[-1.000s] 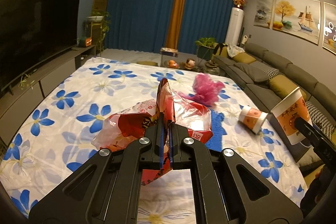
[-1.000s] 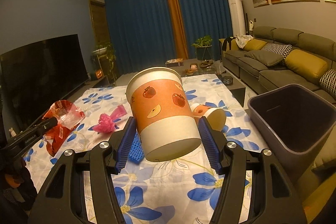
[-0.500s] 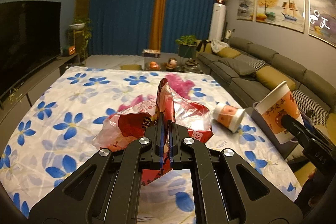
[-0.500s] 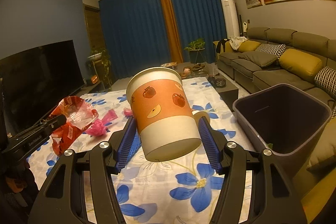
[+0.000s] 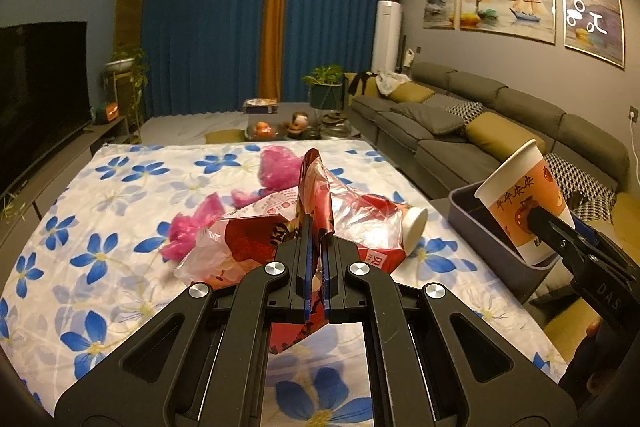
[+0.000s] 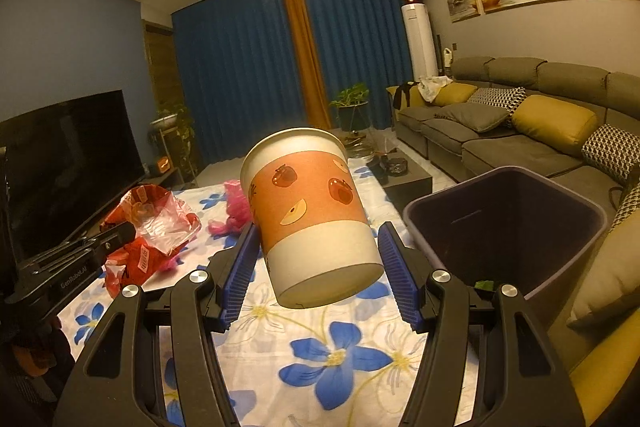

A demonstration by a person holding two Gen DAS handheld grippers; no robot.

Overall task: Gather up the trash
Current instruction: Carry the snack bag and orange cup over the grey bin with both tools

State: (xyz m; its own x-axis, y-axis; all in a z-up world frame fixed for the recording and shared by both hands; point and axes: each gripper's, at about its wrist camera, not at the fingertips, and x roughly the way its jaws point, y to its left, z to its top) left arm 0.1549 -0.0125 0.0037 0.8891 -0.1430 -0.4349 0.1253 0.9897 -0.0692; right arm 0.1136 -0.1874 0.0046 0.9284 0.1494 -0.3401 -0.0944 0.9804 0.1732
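2 pieces of trash are held above the flowered bench (image 5: 120,227): a red snack bag (image 5: 320,223) is pinched by the closed left gripper (image 5: 316,259), and a tilted paper cup (image 6: 310,211) is clamped by the right gripper (image 6: 316,259) beside the dark bin (image 6: 504,223).

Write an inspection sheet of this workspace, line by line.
Surface: floral cloth covers the table.
Job's things: paper cup; red snack bag; second cup on its side; pink scraps; grey bin beside the table.
Clutter: nothing seen.
Grippers: left gripper shut on red snack bag; right gripper shut on paper cup near the bin.
Cables: white cord at wall socket.
Surroundings: sofa, TV, blue curtains.
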